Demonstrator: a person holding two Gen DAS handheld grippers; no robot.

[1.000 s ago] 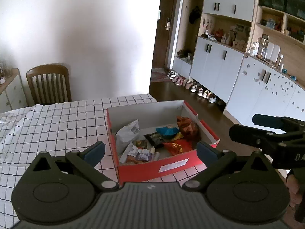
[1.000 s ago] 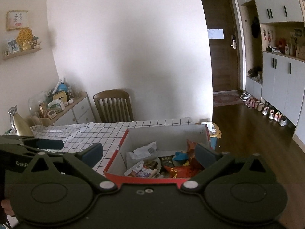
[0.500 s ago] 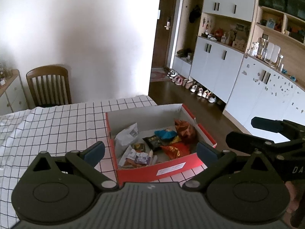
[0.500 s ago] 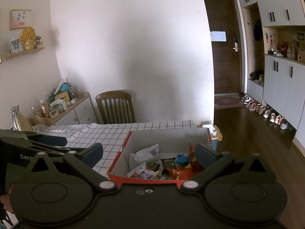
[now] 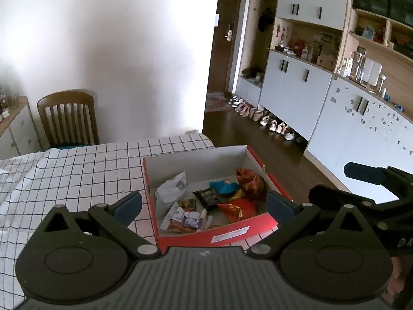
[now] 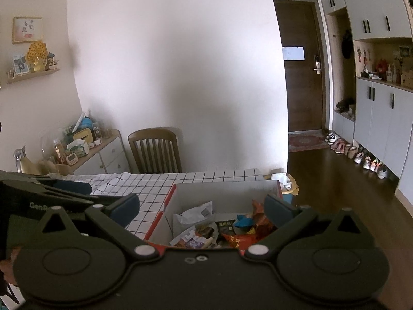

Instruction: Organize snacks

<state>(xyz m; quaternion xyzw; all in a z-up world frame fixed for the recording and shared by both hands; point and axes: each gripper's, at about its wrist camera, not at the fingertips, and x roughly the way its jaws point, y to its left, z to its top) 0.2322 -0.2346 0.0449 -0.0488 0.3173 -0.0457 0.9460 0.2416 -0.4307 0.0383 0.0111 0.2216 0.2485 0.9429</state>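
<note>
A red cardboard box [image 5: 232, 233] with a white interior sits on the checked tablecloth [image 5: 77, 170] near the table's right edge, and the snacks lie loose on its floor. Against the left inner wall leans a white crinkled bag [image 5: 171, 190]; in front of it lie a purple-and-white packet [image 5: 189, 219] and a small dark wrapper [image 5: 189, 203]. Toward the middle there is a black packet [image 5: 207, 197], a blue packet [image 5: 224, 186] just behind it, a dark red foil bag [image 5: 249, 182] by the right wall, and a bright red packet [image 5: 236, 209] near the front wall. The left gripper [image 5: 204, 204] hangs above the near side of the box with its blue-padded fingers spread wide and nothing between them — one pad over the tablecloth, the other by the box's right front corner. The right gripper [image 6: 201, 208] is likewise released and empty, its pads framing the box from the near right side; in the left wrist view it shows only as dark linkage at the right edge (its fingertips pointing left, well clear of the snacks). Behind the table stands a wooden chair [image 6: 155, 149], a white sideboard [image 6: 103, 156] crowded with small items, and a row of shoes [image 5: 260, 120] along the grey cabinets [image 5: 294, 87].
</note>
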